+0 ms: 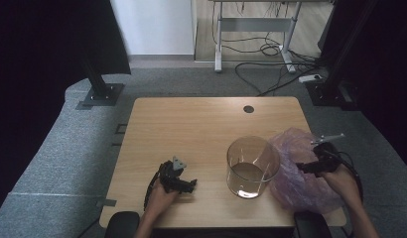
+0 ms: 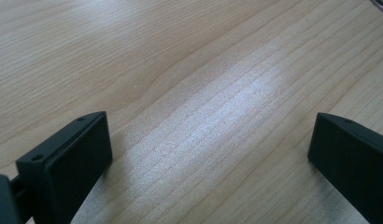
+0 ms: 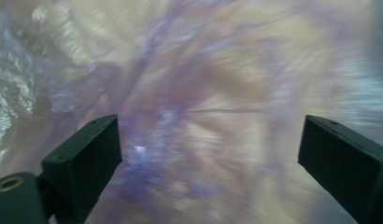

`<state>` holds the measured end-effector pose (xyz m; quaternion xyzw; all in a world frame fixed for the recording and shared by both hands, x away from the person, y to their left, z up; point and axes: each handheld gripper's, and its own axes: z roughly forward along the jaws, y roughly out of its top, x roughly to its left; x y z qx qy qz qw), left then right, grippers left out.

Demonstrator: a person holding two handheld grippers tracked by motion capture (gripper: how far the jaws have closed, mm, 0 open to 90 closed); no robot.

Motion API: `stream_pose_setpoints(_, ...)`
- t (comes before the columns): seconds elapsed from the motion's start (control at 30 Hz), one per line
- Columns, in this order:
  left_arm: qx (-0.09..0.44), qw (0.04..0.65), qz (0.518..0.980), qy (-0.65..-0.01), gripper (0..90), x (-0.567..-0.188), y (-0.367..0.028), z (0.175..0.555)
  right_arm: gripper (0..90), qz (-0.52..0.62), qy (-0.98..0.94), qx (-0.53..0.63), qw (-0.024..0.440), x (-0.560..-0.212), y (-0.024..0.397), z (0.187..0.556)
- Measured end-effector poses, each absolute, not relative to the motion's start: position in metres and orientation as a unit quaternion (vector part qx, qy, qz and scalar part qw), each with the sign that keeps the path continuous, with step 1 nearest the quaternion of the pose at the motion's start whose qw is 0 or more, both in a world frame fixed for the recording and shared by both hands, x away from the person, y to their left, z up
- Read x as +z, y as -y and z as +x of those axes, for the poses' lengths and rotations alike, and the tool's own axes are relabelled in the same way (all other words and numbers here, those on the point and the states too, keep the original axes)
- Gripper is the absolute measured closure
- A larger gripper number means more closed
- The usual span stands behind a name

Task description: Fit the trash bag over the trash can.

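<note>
1. Resting near the front left of the wooden table (image 1: 191, 119), the left gripper (image 1: 184, 184) is lying low on the bare wood, and its jaws are standing wide apart with nothing between them
2. Reaching at the right side, the right gripper (image 1: 310, 167) is pointing into a crumpled, pale purple plastic bag (image 1: 296, 183); its jaws are also spread wide and are not yet closing on anything, while thin film is filling the space ahead of them in the right gripper view
3. Standing just left of the bag and touching it, or almost, a clear glass cylinder (image 1: 252, 166) is upright near the front centre of the table
4. Judging by its look, the bag is being very light, soft and slippery; it is probably going to collapse and slide when it is pinched
5. Taking a gathered fold or a bunched edge seems better than a flat part of the film
6. Sitting so close, the cylinder is looking fragile and easy to knock, so a pull on the bag is needing care
</note>
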<state>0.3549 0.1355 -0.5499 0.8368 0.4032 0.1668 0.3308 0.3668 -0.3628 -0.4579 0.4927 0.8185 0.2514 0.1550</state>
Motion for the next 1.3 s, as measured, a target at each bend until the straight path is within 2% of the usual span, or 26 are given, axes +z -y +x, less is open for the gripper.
stream_pose_setpoints(0.07, 0.167, 0.331, 0.837, -0.403, 0.0, -0.550, -0.135, 0.355, 0.0, 0.478, -0.827, 0.266, 0.128, -0.469, 0.353, 0.367)
stream_pose_setpoints(0.17, 0.167, 0.331, 0.837, -0.403, 0.0, -0.550, -0.135, 0.355, 0.0, 0.449, -0.849, 0.257, 0.103, -0.489, 0.331, 0.365)
stream_pose_setpoints(0.33, 0.166, 0.331, 0.837, -0.403, 0.0, -0.550, -0.136, 0.355, 0.0, 0.456, -0.858, 0.224, 0.079, -0.520, 0.321, 0.370)
stream_pose_setpoints(0.4, 0.166, 0.331, 0.837, -0.403, 0.0, -0.550, -0.135, 0.355, 2.3, 0.467, -0.856, 0.203, 0.088, -0.531, 0.322, 0.371)
stream_pose_setpoints(0.47, 0.166, 0.331, 0.837, -0.403, 0.0, -0.550, -0.136, 0.355, 0.5, 0.470, -0.855, 0.192, 0.104, -0.534, 0.323, 0.370)
stream_pose_setpoints(0.5, 0.166, 0.331, 0.837, -0.403, 0.0, -0.550, -0.135, 0.355, 3.2, 0.474, -0.850, 0.201, 0.111, -0.536, 0.326, 0.370)
stream_pose_setpoints(0.53, 0.166, 0.331, 0.837, -0.403, 0.0, -0.550, -0.135, 0.355, 20.6, 0.478, -0.843, 0.214, 0.120, -0.532, 0.333, 0.368)
stream_pose_setpoints(0.57, 0.166, 0.331, 0.837, -0.403, 0.0, -0.550, -0.135, 0.355, 30.5, 0.479, -0.842, 0.218, 0.121, -0.529, 0.337, 0.368)
stream_pose_setpoints(0.6, 0.166, 0.331, 0.837, -0.403, 0.0, -0.550, -0.135, 0.355, 30.5, 0.479, -0.842, 0.218, 0.121, -0.529, 0.337, 0.368)
stream_pose_setpoints(0.63, 0.167, 0.331, 0.837, -0.403, 0.0, -0.550, -0.135, 0.355, 41.0, 0.481, -0.840, 0.220, 0.121, -0.527, 0.341, 0.368)
stream_pose_setpoints(0.67, 0.166, 0.331, 0.837, -0.403, 0.0, -0.550, -0.135, 0.355, 57.0, 0.486, -0.837, 0.220, 0.122, -0.525, 0.348, 0.368)
stream_pose_setpoints(0.7, 0.166, 0.331, 0.837, -0.403, 0.0, -0.550, -0.135, 0.355, 57.0, 0.486, -0.837, 0.220, 0.122, -0.525, 0.348, 0.368)
stream_pose_setpoints(0.77, 0.166, 0.331, 0.837, -0.403, 0.0, -0.550, -0.135, 0.355, 71.7, 0.486, -0.837, 0.221, 0.120, -0.524, 0.353, 0.368)
stream_pose_setpoints(0.83, 0.167, 0.331, 0.837, -0.403, 0.0, -0.550, -0.135, 0.355, 82.5, 0.482, -0.840, 0.224, 0.110, -0.524, 0.358, 0.367)
stream_pose_setpoints(1.07, 0.166, 0.331, 0.837, -0.403, 0.0, -0.550, -0.135, 0.355, 83.7, 0.478, -0.839, 0.234, 0.115, -0.515, 0.361, 0.362)
stream_pose_setpoints(1.3, 0.167, 0.331, 0.837, -0.403, 0.0, -0.550, -0.136, 0.355, 83.2, 0.462, -0.833, 0.276, 0.130, -0.480, 0.364, 0.352)
